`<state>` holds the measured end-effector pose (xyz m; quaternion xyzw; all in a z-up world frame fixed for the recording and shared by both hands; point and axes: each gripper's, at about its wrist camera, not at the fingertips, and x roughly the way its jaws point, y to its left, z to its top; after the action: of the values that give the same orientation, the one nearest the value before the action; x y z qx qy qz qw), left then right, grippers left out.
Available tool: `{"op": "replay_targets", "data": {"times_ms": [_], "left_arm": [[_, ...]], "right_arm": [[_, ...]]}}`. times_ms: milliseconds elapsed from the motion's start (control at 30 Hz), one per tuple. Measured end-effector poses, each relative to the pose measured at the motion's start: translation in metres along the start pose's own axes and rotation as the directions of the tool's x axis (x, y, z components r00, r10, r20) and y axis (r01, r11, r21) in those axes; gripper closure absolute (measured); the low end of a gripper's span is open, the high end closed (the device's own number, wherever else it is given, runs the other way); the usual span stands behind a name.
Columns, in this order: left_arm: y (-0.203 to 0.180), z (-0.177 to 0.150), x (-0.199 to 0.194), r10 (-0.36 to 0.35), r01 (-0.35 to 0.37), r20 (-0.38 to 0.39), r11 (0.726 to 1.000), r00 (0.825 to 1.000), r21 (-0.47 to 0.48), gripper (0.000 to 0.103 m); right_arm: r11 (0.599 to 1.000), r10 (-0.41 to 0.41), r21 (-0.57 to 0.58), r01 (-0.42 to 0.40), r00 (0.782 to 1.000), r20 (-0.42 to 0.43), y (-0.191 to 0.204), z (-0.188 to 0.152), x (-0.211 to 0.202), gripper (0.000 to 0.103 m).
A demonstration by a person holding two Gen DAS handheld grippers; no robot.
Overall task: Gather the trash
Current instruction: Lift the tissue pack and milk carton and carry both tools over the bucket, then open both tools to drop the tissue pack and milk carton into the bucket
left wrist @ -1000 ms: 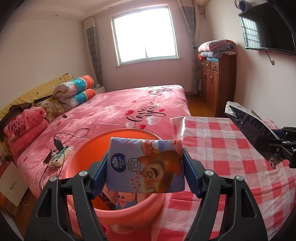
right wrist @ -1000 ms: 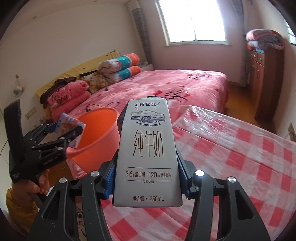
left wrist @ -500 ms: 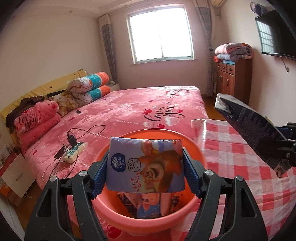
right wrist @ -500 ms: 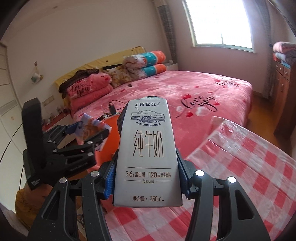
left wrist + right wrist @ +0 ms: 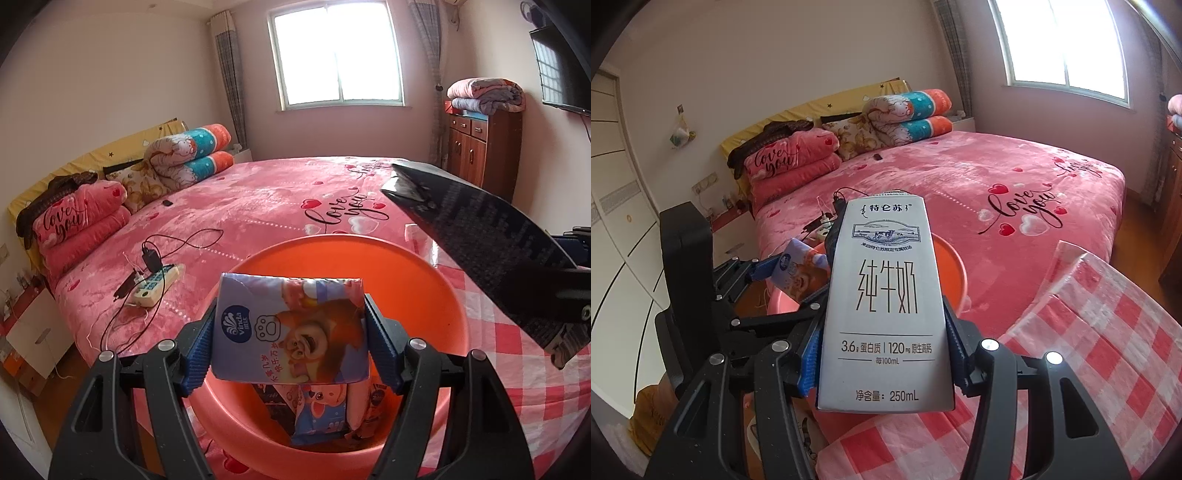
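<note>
Left gripper (image 5: 291,332): jaws clamped on a Vinda tissue pack (image 5: 291,330), blue pads pressing both short sides, pack held flat-face to the camera directly above the opening of the orange basin (image 5: 417,273). Not touching the basin as far as the left wrist view shows. Basin already holds a cartoon-print wrapper (image 5: 321,417) at the bottom, plus other packaging I can't identify.

Right gripper (image 5: 882,332): jaws clamped on a 250mL milk carton (image 5: 882,306), white front toward the camera, upright between the pads. From the left wrist view the carton's dark side (image 5: 480,240) is tilted and sits over the right rim of the basin. In the right wrist view the basin (image 5: 949,269) is mostly hidden behind the carton, with the left gripper (image 5: 798,273) and tissue pack (image 5: 796,273) just to its left.

Basin sits between the bed (image 5: 258,210) and the tabletop with red-checked cloth (image 5: 1108,332). Power strip (image 5: 151,286) with cables lies on the bed, well apart from the basin.
</note>
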<state>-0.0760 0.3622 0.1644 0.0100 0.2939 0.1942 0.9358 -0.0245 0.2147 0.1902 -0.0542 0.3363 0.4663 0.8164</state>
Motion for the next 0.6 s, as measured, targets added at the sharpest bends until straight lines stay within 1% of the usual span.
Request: {"op": "replay_targets", "data": {"times_ms": [267, 367, 600], "left_arm": [[0.005, -0.004, 0.011, -0.001, 0.001, -0.023, 1.0, 1.0, -0.007, 0.03], [0.008, -0.006, 0.015, -0.003, 0.002, -0.03, 1.0, 1.0, -0.013, 0.03], [0.011, -0.008, 0.021, 0.001, -0.002, -0.041, 1.0, 0.999, -0.018, 0.03]], "right_arm": [[1.0, -0.001, -0.01, 0.0, 1.0, -0.02, 0.001, 0.005, 0.018, 0.047], [1.0, -0.012, -0.026, 0.012, 1.0, -0.027, 0.003, 0.004, 0.024, 0.047], [1.0, -0.006, -0.03, 0.004, 0.999, -0.045, 0.004, 0.004, 0.032, 0.047]]}}
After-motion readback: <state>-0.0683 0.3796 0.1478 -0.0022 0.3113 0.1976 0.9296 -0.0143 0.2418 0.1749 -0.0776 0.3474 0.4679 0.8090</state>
